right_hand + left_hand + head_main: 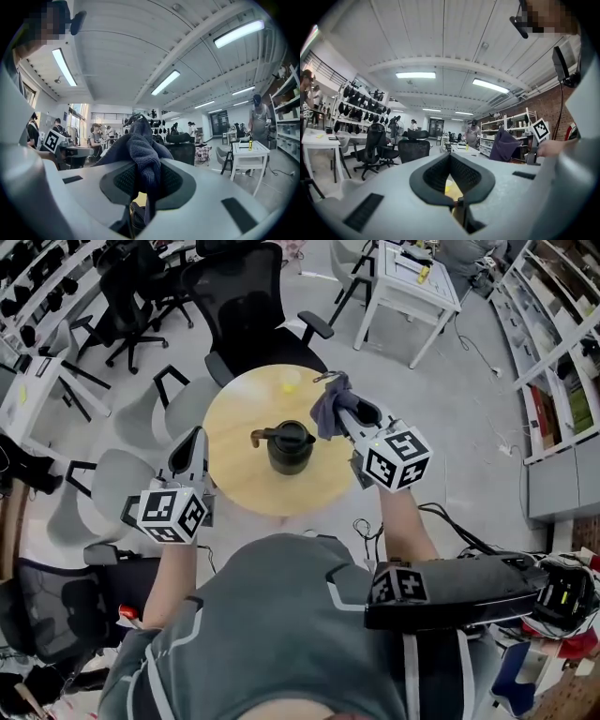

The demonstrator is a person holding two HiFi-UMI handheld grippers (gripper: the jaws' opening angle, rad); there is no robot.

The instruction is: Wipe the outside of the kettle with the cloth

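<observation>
Right gripper (344, 409) clamps cloth (326, 412) near kettle (290, 450) — chairs (236, 292) ring table (239, 472).

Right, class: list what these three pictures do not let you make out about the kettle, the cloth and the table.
- Sides and base of the kettle: head view looks down on its lid; neither gripper view shows it clearly.
- Whether cloth touches kettle: head view, gap unreadable from above.
- Tips of the right gripper: head view, wrapped by the cloth.
- The small yellow thing on the table: head view, too small to identify.
</observation>
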